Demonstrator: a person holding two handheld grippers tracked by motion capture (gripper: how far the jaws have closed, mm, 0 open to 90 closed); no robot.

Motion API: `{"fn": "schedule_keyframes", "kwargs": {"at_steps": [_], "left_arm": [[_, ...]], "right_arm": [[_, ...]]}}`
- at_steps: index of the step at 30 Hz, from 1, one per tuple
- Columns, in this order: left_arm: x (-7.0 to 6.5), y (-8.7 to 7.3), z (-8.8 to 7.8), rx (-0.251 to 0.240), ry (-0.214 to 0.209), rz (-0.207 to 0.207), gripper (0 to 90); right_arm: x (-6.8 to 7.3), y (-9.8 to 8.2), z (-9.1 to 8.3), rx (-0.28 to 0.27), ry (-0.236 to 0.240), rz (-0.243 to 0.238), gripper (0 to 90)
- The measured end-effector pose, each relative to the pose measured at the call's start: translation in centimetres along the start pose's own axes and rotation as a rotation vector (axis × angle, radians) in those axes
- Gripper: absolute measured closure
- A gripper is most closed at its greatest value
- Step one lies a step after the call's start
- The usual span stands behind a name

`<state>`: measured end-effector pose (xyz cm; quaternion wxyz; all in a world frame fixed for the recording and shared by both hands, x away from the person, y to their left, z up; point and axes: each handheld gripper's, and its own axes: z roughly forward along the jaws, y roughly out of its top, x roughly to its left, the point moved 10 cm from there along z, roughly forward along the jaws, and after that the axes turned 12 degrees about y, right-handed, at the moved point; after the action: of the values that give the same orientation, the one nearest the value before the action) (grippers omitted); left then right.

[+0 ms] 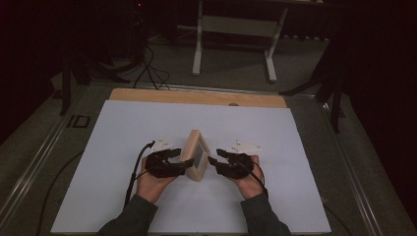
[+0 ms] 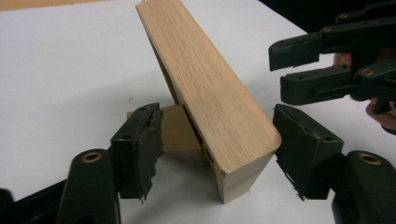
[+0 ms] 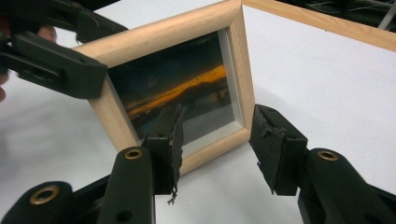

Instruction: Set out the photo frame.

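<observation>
Inspection of the counter (image 1: pixel 123 147): the wooden picture frame (image 1: pixel 195 155) stood upright at the centre of the high view, on the white sheet, between my two grippers.

My left gripper (image 1: pixel 183 164), left of centre in the high view, had its jaws parted around the frame's near end. In the left gripper view the frame (image 2: pixel 210 98) rose from lower centre toward the top of the picture, leaning on its rear stand. One jaw stood at lower left behind the frame, the other at lower right beside its front edge. A gap showed on each side; neither pad pressed the wood.

My right gripper (image 1: pixel 213 161), right of centre in the high view, faced the frame's glazed side. In the right gripper view the frame (image 3: pixel 173 88) filled the upper middle, its glass dark with an orange streak. My right jaws were open; one stood in front of the lower edge of the glass, the other off the frame's lower right corner, over bare counter. Whether the first touched the frame I could not tell.

The left gripper (image 3: pixel 46 56) showed at the upper left of that view, at the frame's far edge.
</observation>
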<state>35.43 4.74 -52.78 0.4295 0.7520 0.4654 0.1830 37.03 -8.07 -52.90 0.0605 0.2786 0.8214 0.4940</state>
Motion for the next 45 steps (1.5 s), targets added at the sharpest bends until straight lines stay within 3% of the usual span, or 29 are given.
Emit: {"fn": "schedule_keyframes", "kwargs": {"at_steps": [19,45], "left_arm": [[-0.5,-0.1,0.2,0.021,-0.059,-0.048,49.1],[-0.8,0.0,0.1,0.04,-0.051,-0.04,57.3]], "right_arm": [[0.3,0.7,-0.5,-0.021,-0.001,-0.013,52.7],[0.0,1.8,-1.8,-0.069,-0.015,-0.016,51.7]]}}
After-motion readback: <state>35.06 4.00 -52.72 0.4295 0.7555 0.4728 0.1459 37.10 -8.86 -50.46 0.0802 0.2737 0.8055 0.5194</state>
